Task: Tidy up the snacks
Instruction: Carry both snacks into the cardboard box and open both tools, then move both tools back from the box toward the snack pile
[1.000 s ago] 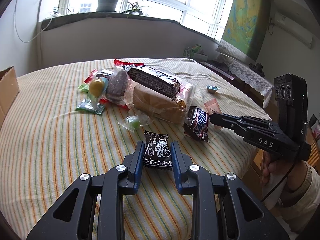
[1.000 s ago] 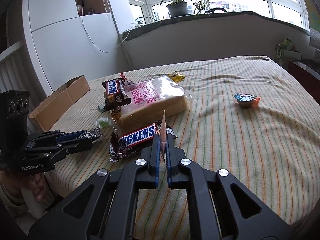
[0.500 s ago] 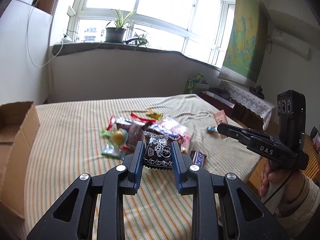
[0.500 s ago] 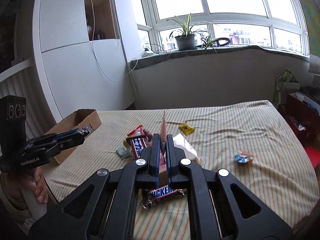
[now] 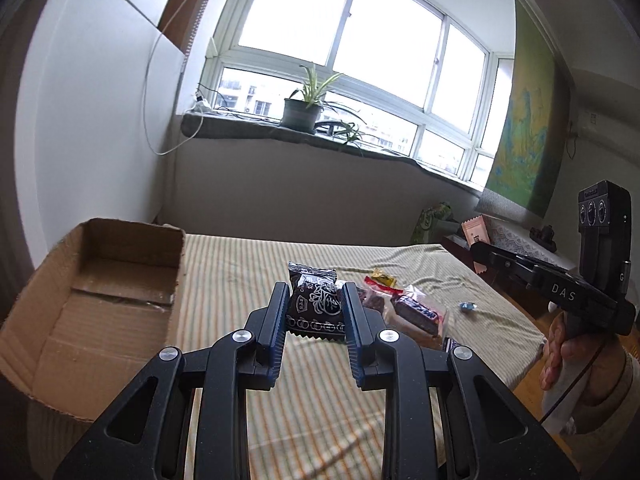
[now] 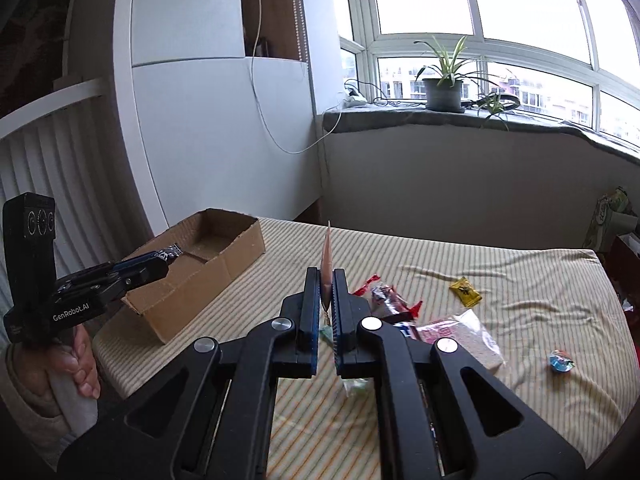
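A: What sits around the left gripper (image 5: 314,308)?

B: Its jaws are clamped on a dark snack packet (image 5: 316,304) with white print, held up clear of the striped tablecloth (image 5: 248,264). To the left of the jaws stands the open cardboard box (image 5: 92,300), its near wall just beside the left finger. Beyond and to the right of the jaws lies the snack pile (image 5: 404,304): a red-edged wrapper, a bar in dark wrap, clear plastic. A yellow packet (image 5: 383,279) lies past the pile, and a small blue candy (image 5: 467,306) well off to the right.

A: And the right gripper (image 6: 328,300)?

B: Its jaws are pressed together on a thin pink packet (image 6: 327,258), edge-on and upright, its top rising above the fingertips. Just right of the jaws is the same pile, with a clear bag (image 6: 464,332) partly hidden behind the right finger. A green wrapper (image 6: 354,384) peeks out below the jaws.

A: Does one view add anything?

B: Yes. The left view shows the pink packet flat-on, with printing on its face, which the right view cannot. The right view shows the left gripper's packet over the near end of the box, and the box floor bare at the far end. A potted plant (image 6: 442,88) stands on the windowsill in both.
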Motion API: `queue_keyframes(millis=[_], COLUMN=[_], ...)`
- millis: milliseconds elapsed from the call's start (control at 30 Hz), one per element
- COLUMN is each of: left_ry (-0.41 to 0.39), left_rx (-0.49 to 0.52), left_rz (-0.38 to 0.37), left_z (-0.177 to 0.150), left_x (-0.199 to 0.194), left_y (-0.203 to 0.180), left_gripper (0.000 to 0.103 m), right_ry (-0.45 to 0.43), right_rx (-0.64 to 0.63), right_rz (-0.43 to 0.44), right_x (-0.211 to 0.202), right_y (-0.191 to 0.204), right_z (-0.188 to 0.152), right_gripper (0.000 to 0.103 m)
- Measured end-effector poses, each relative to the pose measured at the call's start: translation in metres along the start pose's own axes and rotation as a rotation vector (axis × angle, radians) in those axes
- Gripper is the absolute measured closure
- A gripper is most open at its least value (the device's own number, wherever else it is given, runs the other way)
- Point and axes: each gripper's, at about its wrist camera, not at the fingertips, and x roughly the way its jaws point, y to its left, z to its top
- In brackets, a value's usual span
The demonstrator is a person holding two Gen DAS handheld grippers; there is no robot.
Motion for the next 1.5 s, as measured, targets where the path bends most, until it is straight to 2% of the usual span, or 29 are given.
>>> queue_keyframes(millis=[267,433,633,833,900,967,1000,1033,1067,1233,1267,1367,1500], left_ry=[-0.044,-0.058,-0.068,-0.04,-0.022,-0.002,0.01,0.016,0.013,-0.002,-0.006,-0.02,-0.032], left_rx=[-0.071,-0.088,-0.094,-0.108,-0.121,-0.137,-0.145,-0.151,-0.153,-0.188,-0.192,-0.194,-0.194], left_rz=[0.175,0.295,0.316,0.307,0.31,0.317,0.325,0.337,0.35,0.375,0.381,0.397,0.423], left_z=[-0.013,-0.016,-0.008,-0.012,-0.016,-0.019,-0.02,-0.021,-0.022,-0.023,-0.023,-0.019,-0.017], left_x=[-0.044,-0.068,-0.069,-0.053,-0.048,-0.042,-0.039,-0.038,-0.039,-0.052,-0.055,-0.065,-0.08], left_y=[0.073,0.109,0.125,0.134,0.14,0.144,0.145,0.146,0.146,0.148,0.148,0.146,0.142], left_gripper=[0.078,0.078,0.078,0.078,0.078,0.073,0.058,0.048,0.037,0.035,0.035,0.032,0.03], right_ry=[0.073,0.079,0.06,0.102,0.17,0.185,0.174,0.161,0.147,0.109,0.094,0.05,0.067], right_rx=[-0.103,-0.159,-0.172,-0.18,-0.196,-0.197,-0.188,-0.18,-0.176,-0.183,-0.184,-0.176,-0.155], right_rz=[0.199,0.292,0.322,0.336,0.342,0.309,0.301,0.298,0.293,0.271,0.263,0.251,0.297], right_x=[0.072,0.098,0.109,0.136,0.155,0.162,0.16,0.157,0.153,0.136,0.131,0.121,0.114], right_y=[0.103,0.155,0.175,0.182,0.186,0.183,0.18,0.177,0.174,0.168,0.168,0.172,0.179], right_z=[0.006,0.014,0.026,0.021,0.015,0.007,0.005,0.004,0.003,0.0,-0.001,-0.001,-0.001], right_gripper=[0.098,0.098,0.098,0.098,0.091,0.068,0.06,0.047,0.039,0.036,0.028,0.016,0.016])
